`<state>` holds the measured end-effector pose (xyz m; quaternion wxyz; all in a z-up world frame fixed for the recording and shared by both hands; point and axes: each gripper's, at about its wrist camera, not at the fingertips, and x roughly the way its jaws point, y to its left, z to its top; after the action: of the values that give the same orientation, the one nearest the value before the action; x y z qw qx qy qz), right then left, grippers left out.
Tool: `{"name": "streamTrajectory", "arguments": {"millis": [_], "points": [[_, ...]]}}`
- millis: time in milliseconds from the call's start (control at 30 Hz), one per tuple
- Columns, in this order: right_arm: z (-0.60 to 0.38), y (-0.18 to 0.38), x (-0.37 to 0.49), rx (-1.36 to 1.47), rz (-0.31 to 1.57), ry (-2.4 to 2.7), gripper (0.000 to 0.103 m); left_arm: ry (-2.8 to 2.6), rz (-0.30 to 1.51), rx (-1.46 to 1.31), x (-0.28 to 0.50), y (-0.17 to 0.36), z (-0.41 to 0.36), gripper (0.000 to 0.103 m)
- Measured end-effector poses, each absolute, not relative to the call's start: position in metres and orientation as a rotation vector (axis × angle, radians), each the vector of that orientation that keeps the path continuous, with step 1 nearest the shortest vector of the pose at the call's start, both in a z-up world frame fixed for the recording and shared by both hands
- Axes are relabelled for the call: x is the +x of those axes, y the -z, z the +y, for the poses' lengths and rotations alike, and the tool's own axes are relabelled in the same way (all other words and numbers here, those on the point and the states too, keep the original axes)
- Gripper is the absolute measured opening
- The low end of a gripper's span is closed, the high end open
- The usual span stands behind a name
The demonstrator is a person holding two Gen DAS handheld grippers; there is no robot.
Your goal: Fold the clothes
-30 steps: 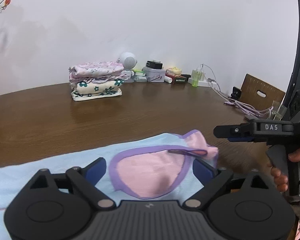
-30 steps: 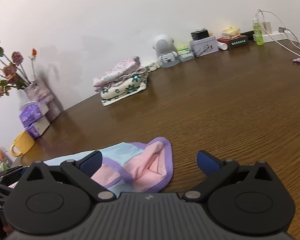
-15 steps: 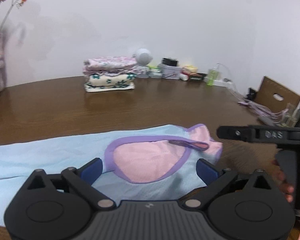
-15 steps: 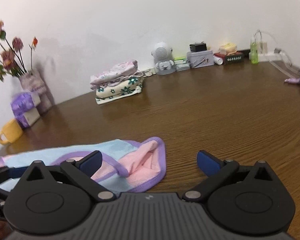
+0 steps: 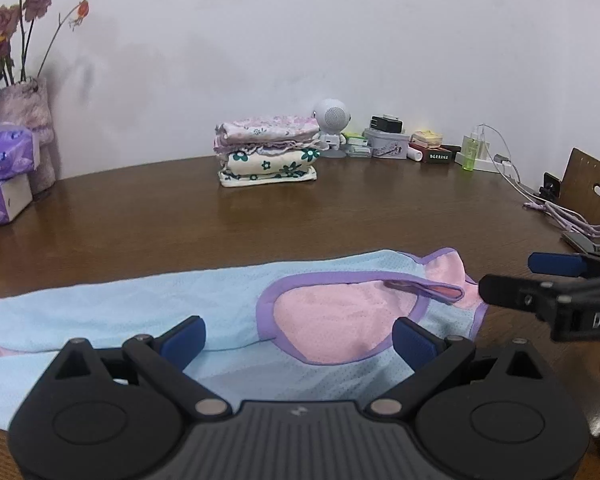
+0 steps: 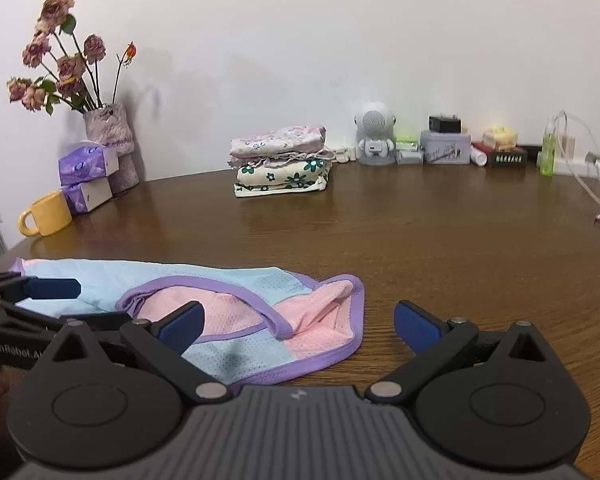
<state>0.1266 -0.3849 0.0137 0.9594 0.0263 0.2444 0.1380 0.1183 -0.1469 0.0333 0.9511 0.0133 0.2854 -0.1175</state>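
Observation:
A light blue top with pink lining and purple trim lies flat along the front of the brown table; it also shows in the right wrist view. Its neck opening faces up at the right end. My left gripper is open and empty just above the neck opening. My right gripper is open and empty over the garment's right end; it also shows at the right of the left wrist view. A stack of folded floral clothes sits at the back near the wall.
A vase of dried roses, purple tissue packs and a yellow mug stand at the back left. A white robot-shaped speaker, tins, a green bottle and cables line the back right.
Both grippers have swung leftward and pulled back a little, so the vase and tissue packs come into view. The garment lies as before. Both stay open.

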Motion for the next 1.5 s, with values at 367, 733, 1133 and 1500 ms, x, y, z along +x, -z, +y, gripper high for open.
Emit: {"name": "streamTrajectory", "arguments": {"millis": [367, 733, 1133, 1500], "points": [[-0.375, -0.006, 0.127, 0.140, 0.573, -0.243, 0.103, 0.239, 0.587, -0.022, 0.108, -0.036, -0.124, 0.100], [-0.340, -0.001, 0.095, 0.173, 0.574, -0.283, 0.103, 0.177, 0.580, -0.117, 0.090, -0.036, -0.080, 0.100], [-0.317, 0.001, 0.083, 0.148, 0.577, -0.181, 0.100, 0.124, 0.594, -0.165, 0.080, -0.033, -0.039, 0.100], [-0.317, 0.009, 0.085, 0.012, 0.655, -0.217, 0.048, 0.217, 0.651, -0.117, 0.096, -0.029, -0.071, 0.098]]}}
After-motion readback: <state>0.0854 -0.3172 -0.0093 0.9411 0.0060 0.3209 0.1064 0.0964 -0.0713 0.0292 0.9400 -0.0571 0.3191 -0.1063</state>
